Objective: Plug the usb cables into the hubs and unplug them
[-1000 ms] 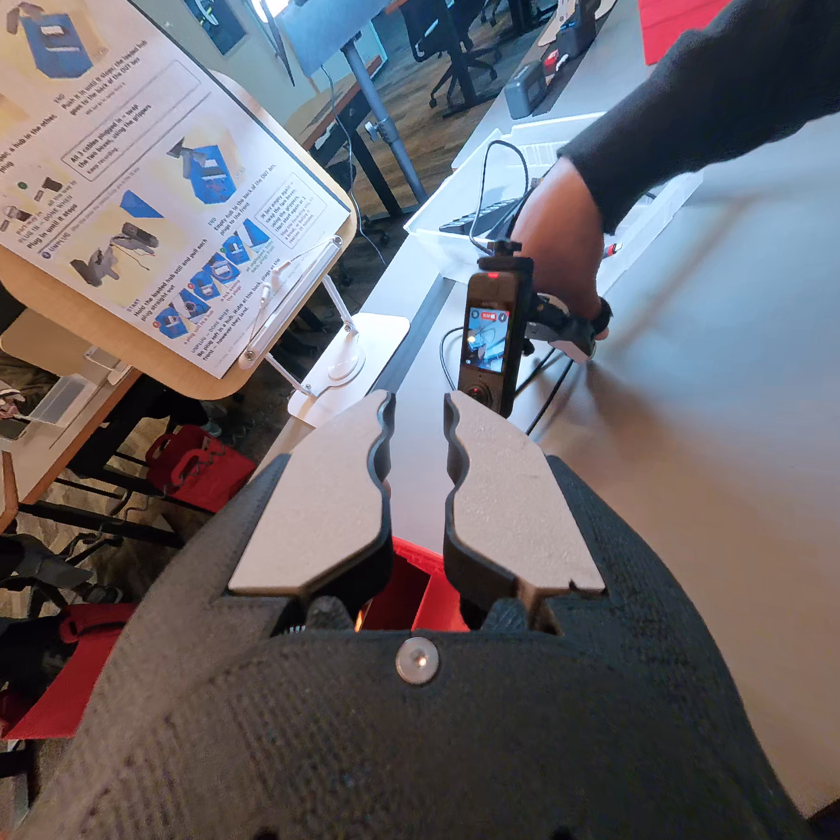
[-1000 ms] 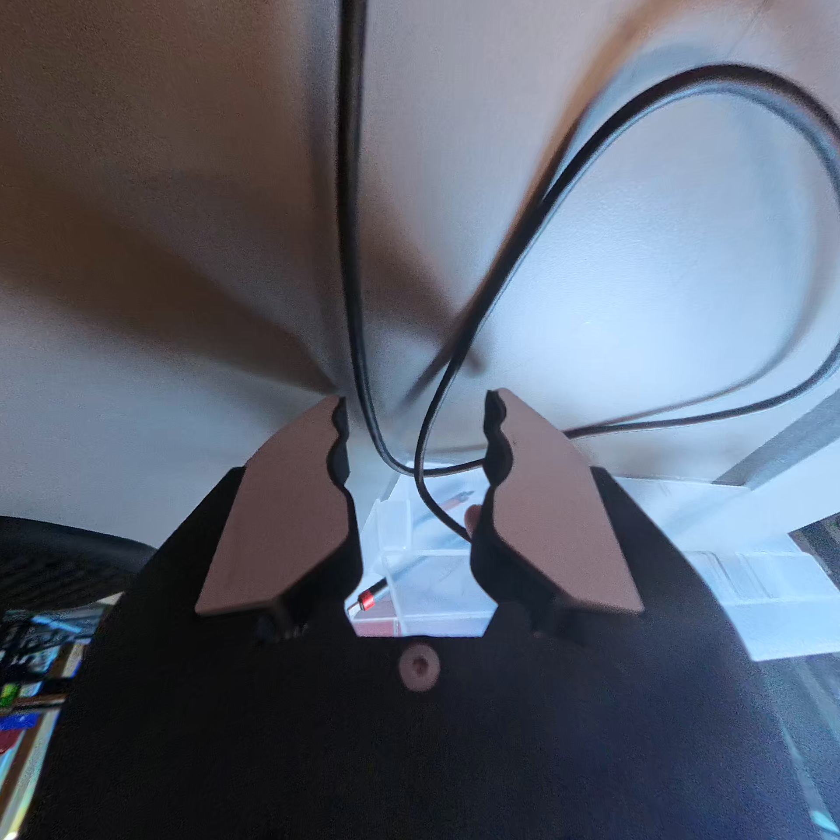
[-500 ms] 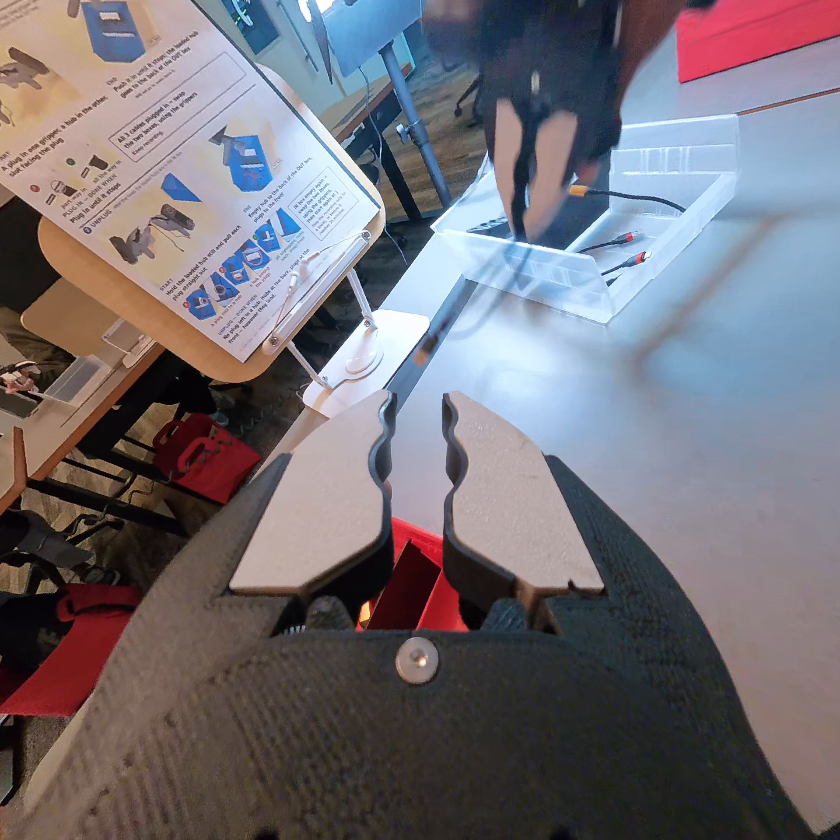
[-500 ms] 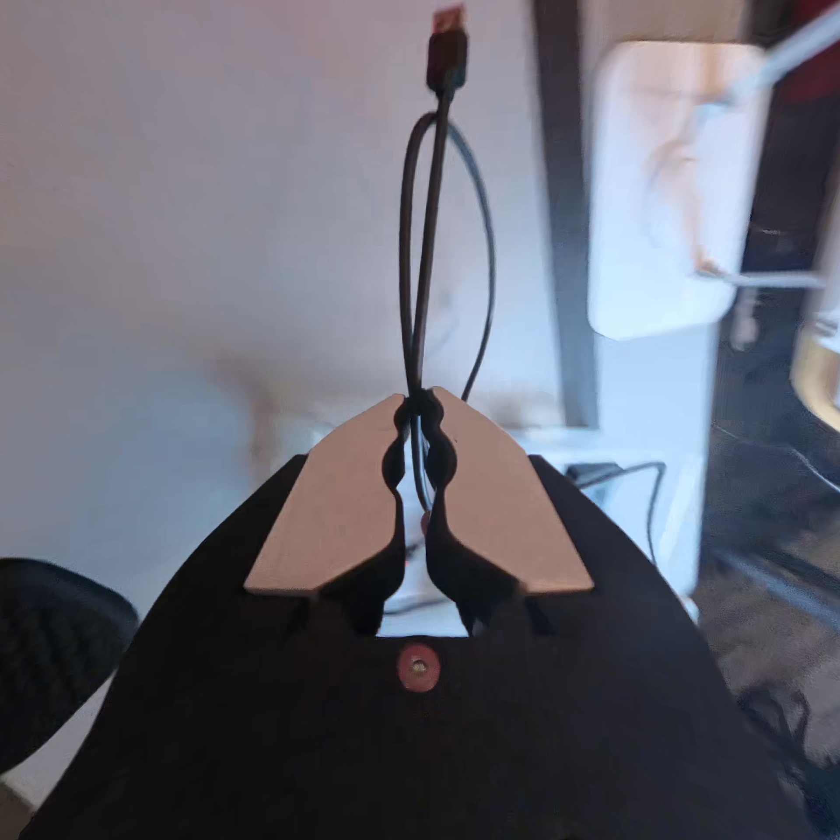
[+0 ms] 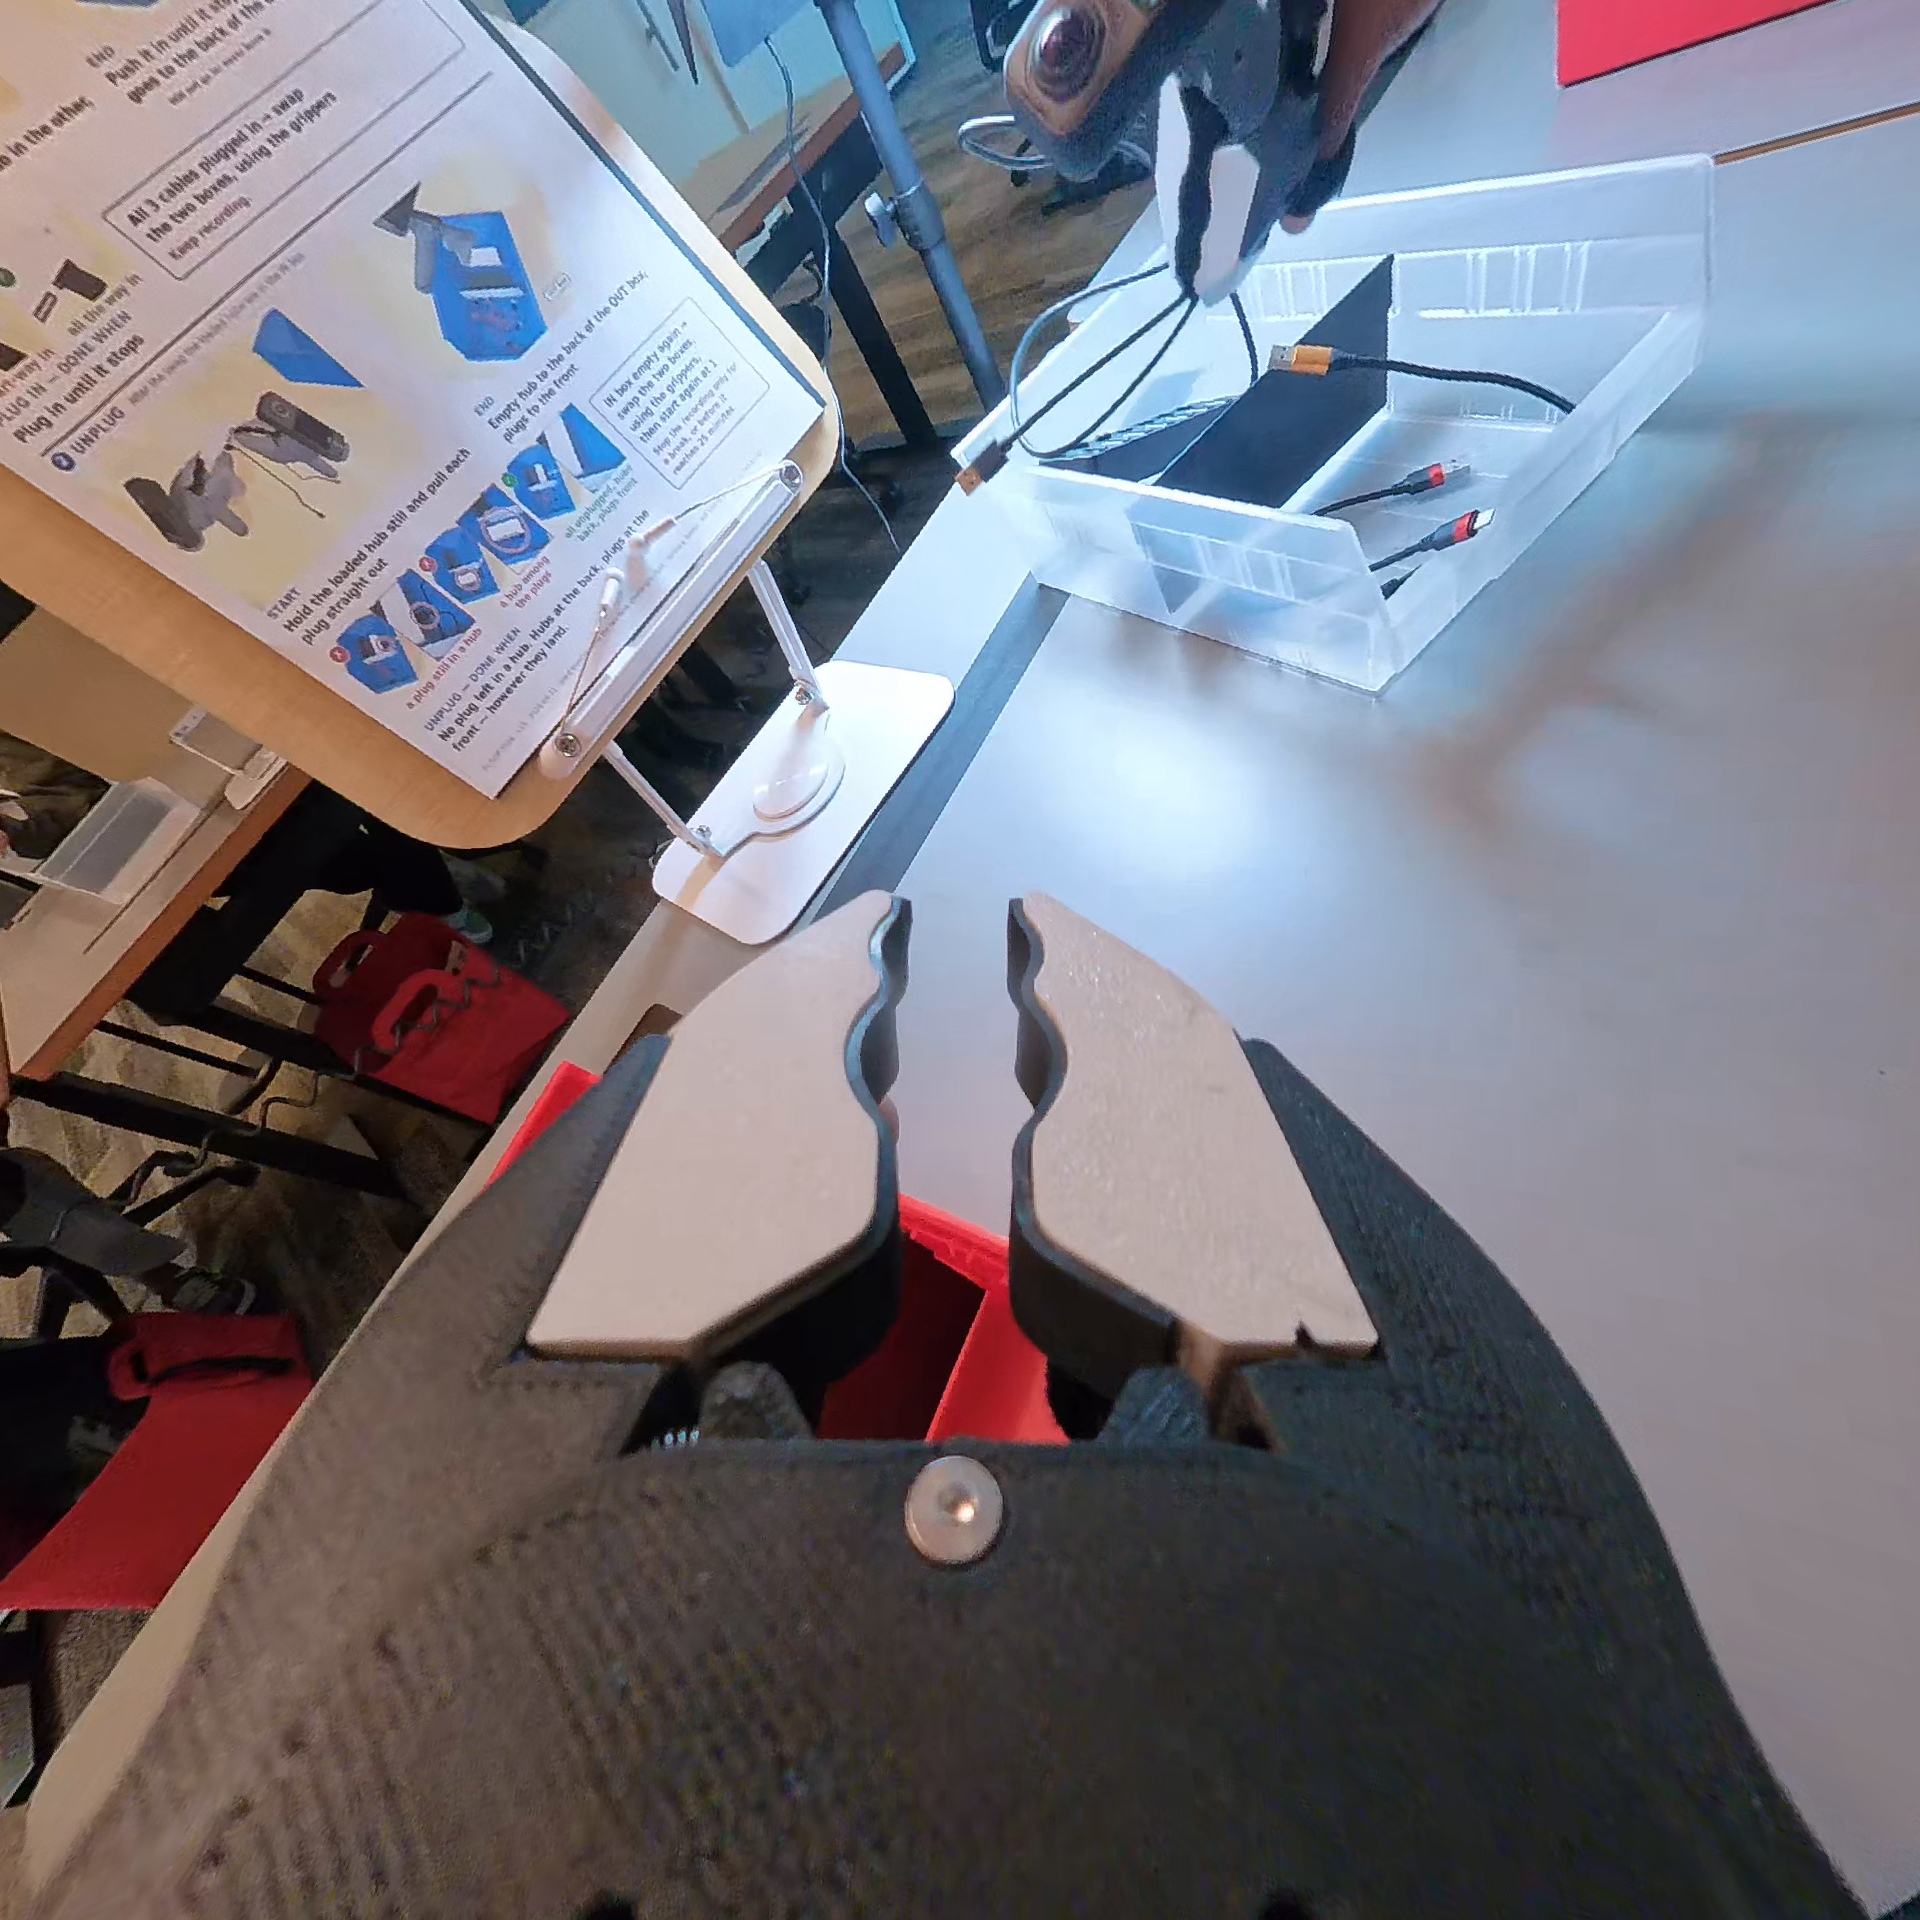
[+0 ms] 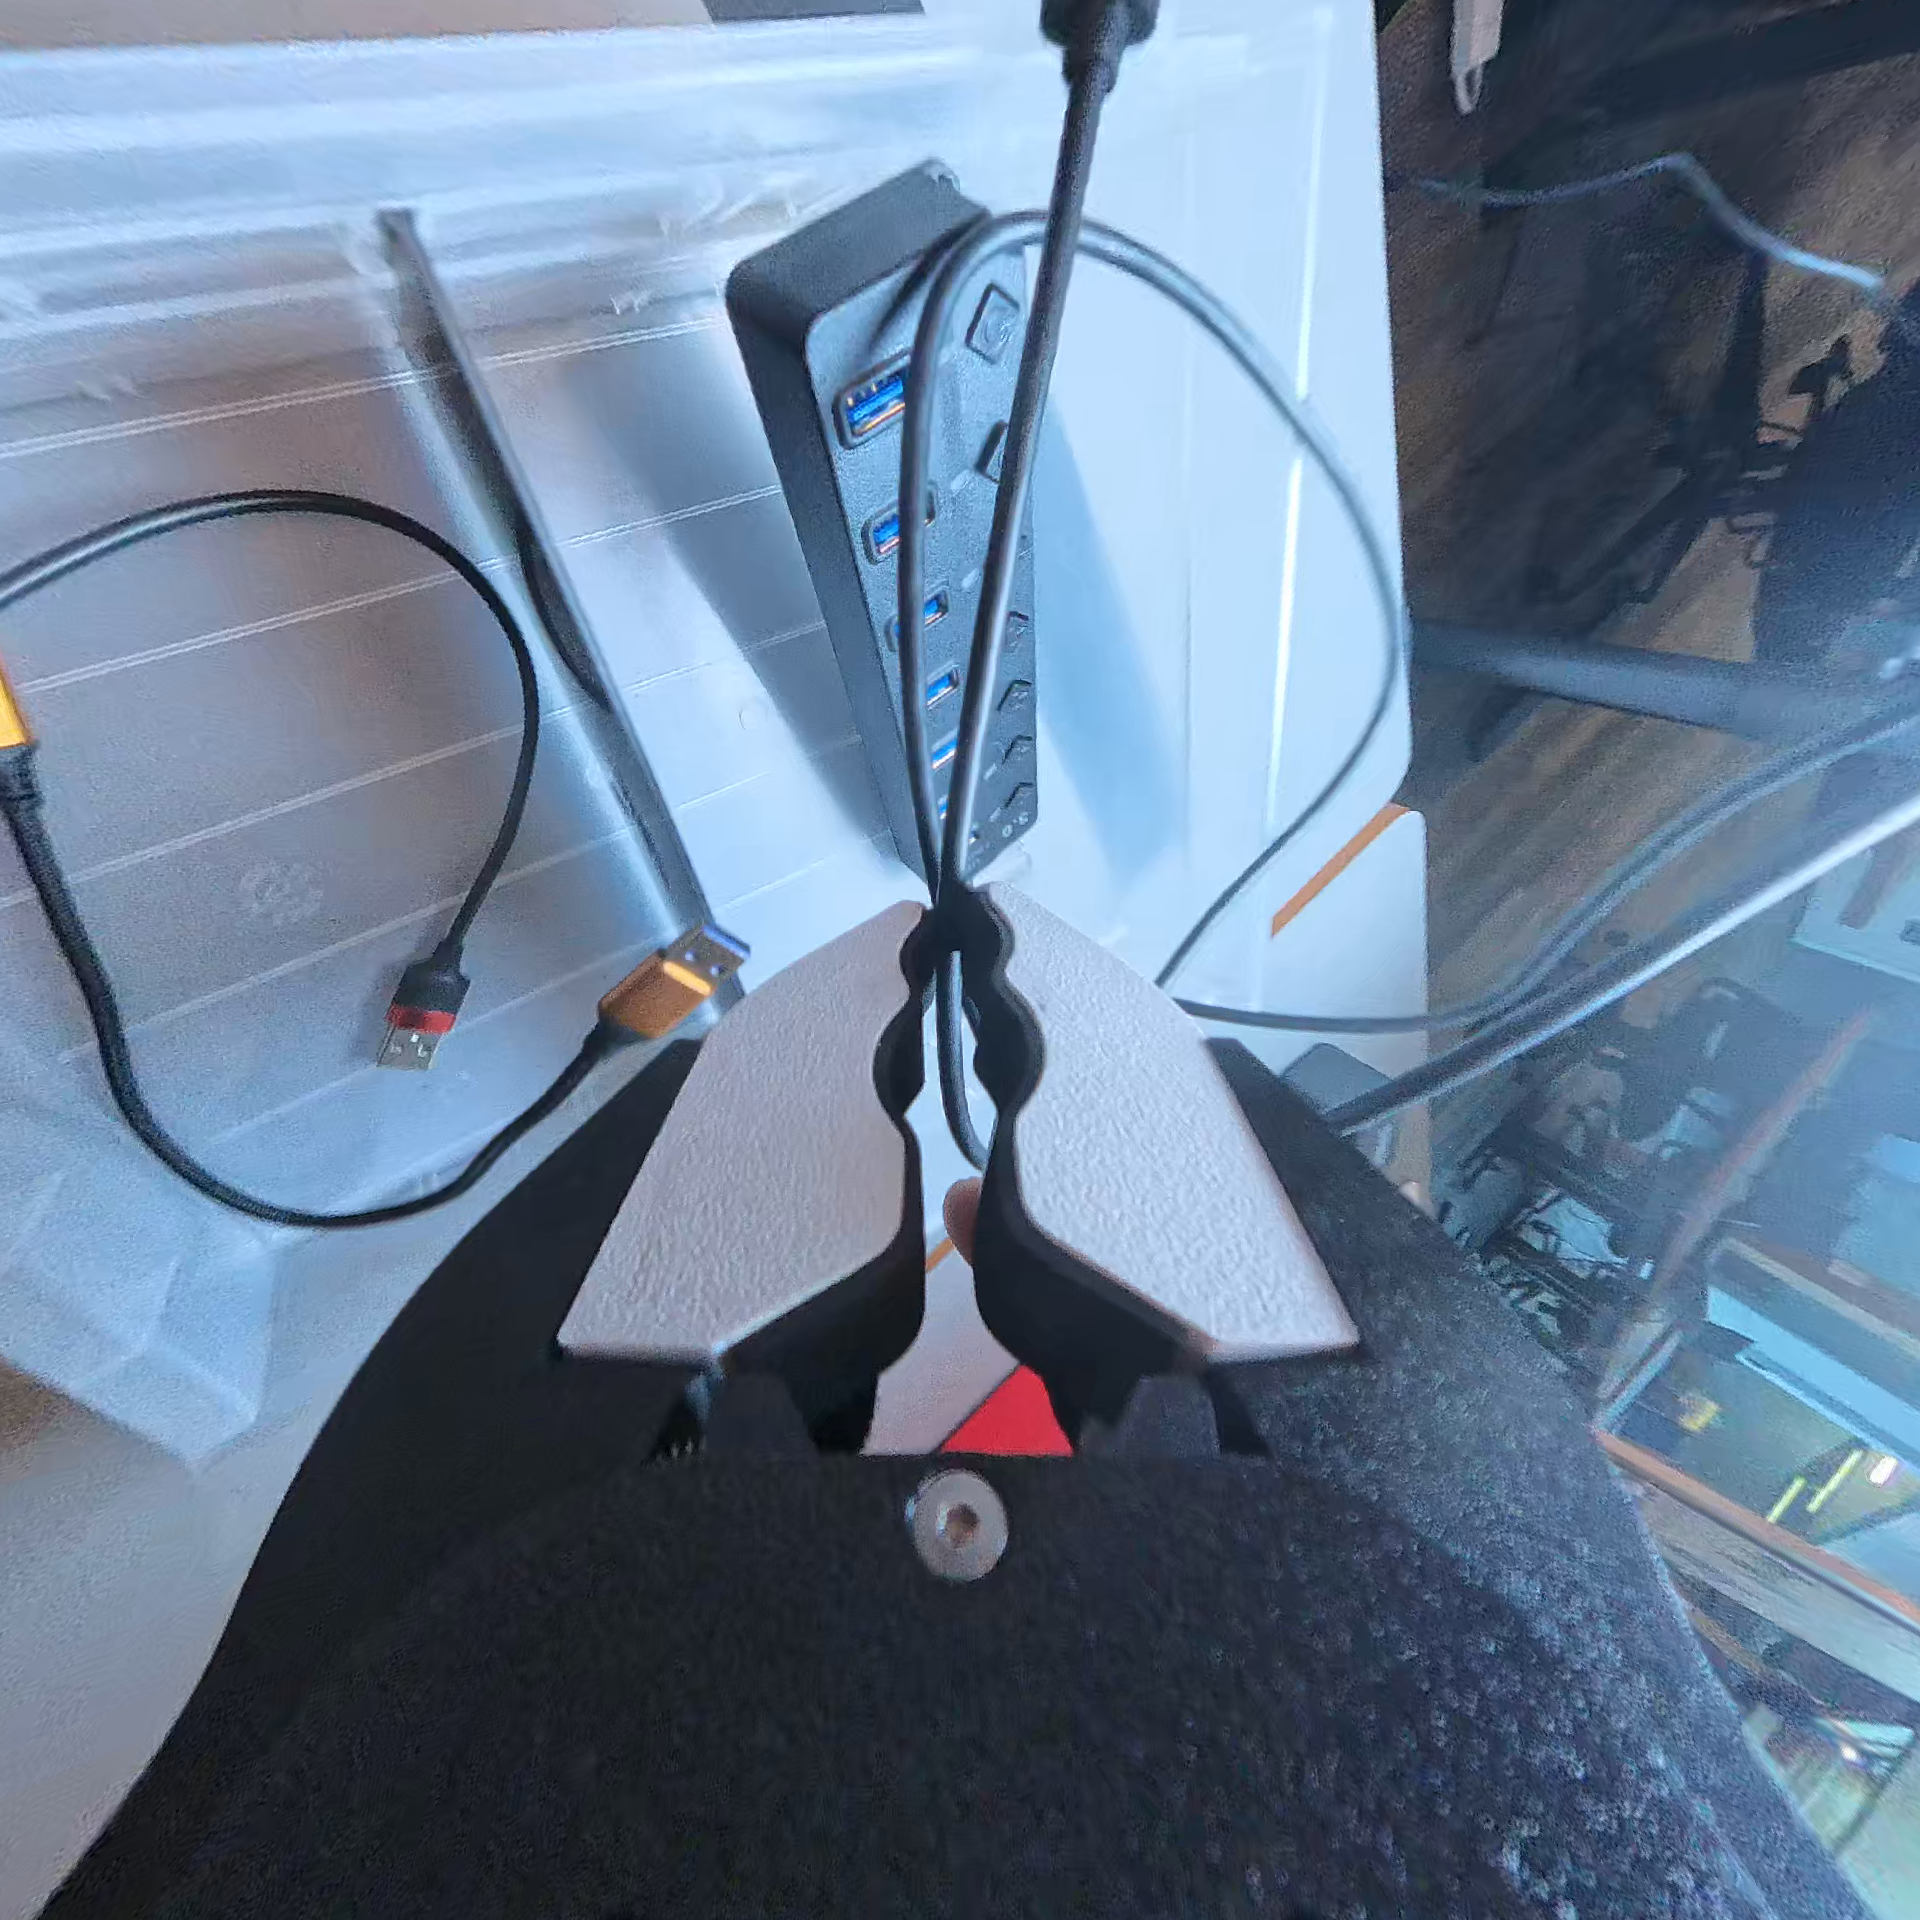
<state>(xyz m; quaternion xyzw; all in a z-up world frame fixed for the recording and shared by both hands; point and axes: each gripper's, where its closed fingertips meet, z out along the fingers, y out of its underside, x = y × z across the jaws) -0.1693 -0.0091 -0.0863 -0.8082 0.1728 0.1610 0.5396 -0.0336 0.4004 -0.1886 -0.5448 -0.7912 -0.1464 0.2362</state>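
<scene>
Since a second ago the right gripper (image 6: 954, 904) has gone from jaws spread around loose black loops to jaws pressed together on a thin black cable (image 6: 1023, 499), and it is now hanging over the clear tray (image 5: 1558, 488) instead of low at the desk beside it.

Lying across most of the left wrist view is the grey table (image 5: 1455, 987), with the instruction board (image 5: 395, 416) standing on its white stand (image 5: 800, 790) at the left edge. The clear tray is sitting at the far end of the table, a black divider (image 5: 1299, 405) standing inside it.

In the right wrist view, a black USB hub (image 6: 914, 540) with blue ports is lying in the tray, directly beyond the right gripper's tips. An orange-tipped braided cable (image 6: 665, 987) and a red-tipped cable (image 6: 426, 997) are resting loose on the tray floor to the left of the hub, plugged into nothing.

The pinched black cable is running doubled through the jaws, its strands looping in front of the hub and one plug end (image 5: 982, 473) dangling past the tray's near corner.

The left gripper (image 5: 956, 920) is hovering over the near table edge, its fingers a little apart and holding nothing.
</scene>
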